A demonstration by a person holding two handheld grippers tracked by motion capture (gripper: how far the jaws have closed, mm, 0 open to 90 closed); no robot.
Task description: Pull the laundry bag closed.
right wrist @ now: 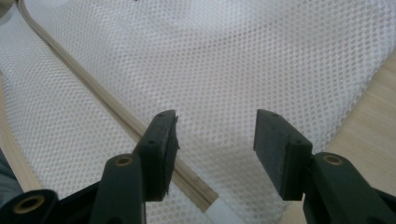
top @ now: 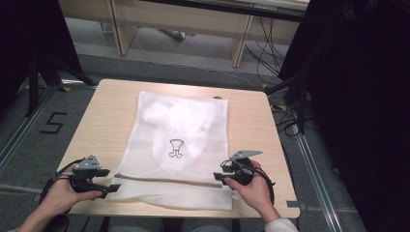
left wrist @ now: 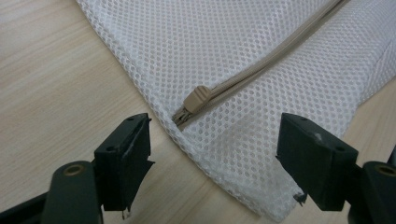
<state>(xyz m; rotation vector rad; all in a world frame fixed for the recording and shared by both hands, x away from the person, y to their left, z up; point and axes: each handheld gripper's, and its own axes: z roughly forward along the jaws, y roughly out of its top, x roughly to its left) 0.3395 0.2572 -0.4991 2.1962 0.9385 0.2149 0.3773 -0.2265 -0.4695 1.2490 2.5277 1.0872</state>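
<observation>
Two open grippers flanking mesh bag

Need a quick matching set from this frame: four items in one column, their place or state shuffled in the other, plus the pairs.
Column 1
1. white mesh laundry bag
2. beige zipper slider
3. left gripper
4. right gripper

Column 2
A. open, at the zipper's end toward the table's right side
B. lies flat on the light wooden table, a white garment with a black print inside
C. open, at the bag's near left corner
D. sits at the left end of the beige zipper

Pairs: 1-B, 2-D, 3-C, 4-A
</observation>
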